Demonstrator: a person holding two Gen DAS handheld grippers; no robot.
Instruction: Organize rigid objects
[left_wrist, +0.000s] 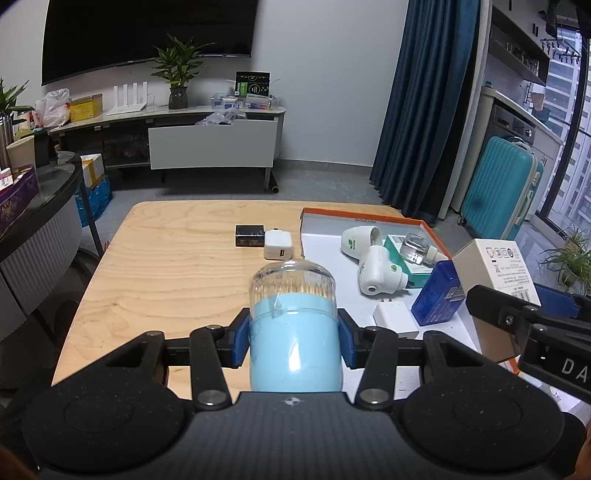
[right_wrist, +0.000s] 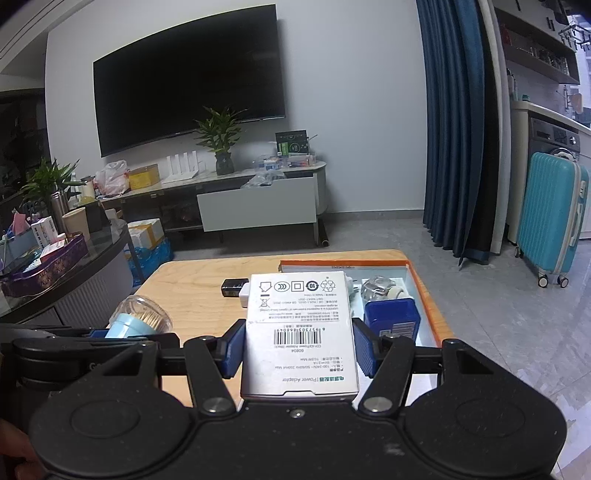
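My left gripper (left_wrist: 293, 341) is shut on a light blue toothpick jar (left_wrist: 293, 328) with a clear domed lid, held above the wooden table (left_wrist: 166, 277). That jar (right_wrist: 138, 321) also shows at the left of the right wrist view. My right gripper (right_wrist: 297, 350) is shut on a white power adapter box (right_wrist: 299, 332), which shows at the right in the left wrist view as the box (left_wrist: 495, 273). An orange-rimmed tray (left_wrist: 369, 214) holds two white plug-in devices (left_wrist: 380, 273), a clear bottle (left_wrist: 417, 249), a blue box (left_wrist: 439, 293) and a white charger (left_wrist: 395, 314).
A black box (left_wrist: 250, 236) and a white USB charger (left_wrist: 277, 249) lie on the table left of the tray. Beyond the table stand a TV cabinet (left_wrist: 214, 140), a blue curtain (left_wrist: 424, 103) and a teal suitcase (left_wrist: 498, 188). A cluttered dark side table (left_wrist: 37, 199) is at the left.
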